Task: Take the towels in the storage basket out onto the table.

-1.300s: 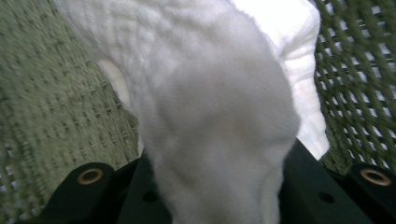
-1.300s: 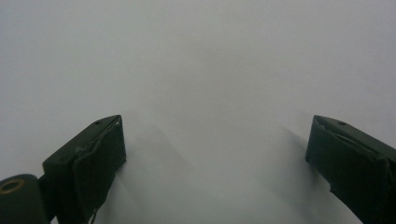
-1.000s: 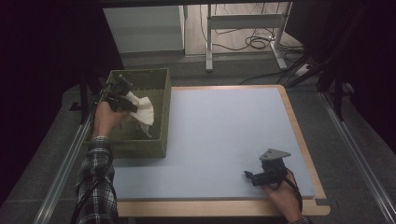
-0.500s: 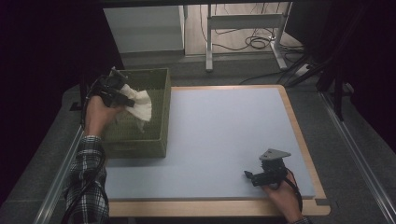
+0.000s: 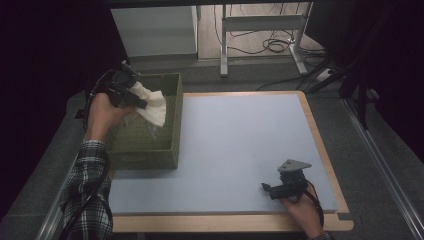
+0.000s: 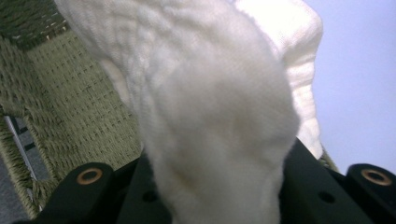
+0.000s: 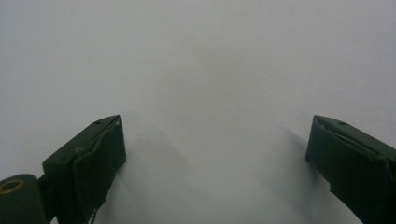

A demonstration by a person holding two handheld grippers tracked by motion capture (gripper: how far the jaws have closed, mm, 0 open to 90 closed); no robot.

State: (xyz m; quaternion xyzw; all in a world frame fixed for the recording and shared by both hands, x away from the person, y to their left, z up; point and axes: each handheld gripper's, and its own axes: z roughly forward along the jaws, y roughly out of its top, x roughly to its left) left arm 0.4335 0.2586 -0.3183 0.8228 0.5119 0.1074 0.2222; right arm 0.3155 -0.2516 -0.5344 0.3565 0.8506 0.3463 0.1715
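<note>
A white cloth [image 5: 150,104] hung from the left gripper [image 5: 131,94], pinched between its jaws above the far left corner of a green woven basket [image 5: 150,150] at the tabletop's [image 5: 235,145] left edge, that forearm angled up and outward. The right gripper [image 5: 284,189] rested near the tabletop's near right corner, jaws spread wide and holding nothing, with bare surface stretching ahead.

The room was dim and dark at the edges; the white cloth [image 6: 219,116] was blurred and glaring, and soft shadows trailed the right gripper's [image 7: 215,154] jaws.
</note>
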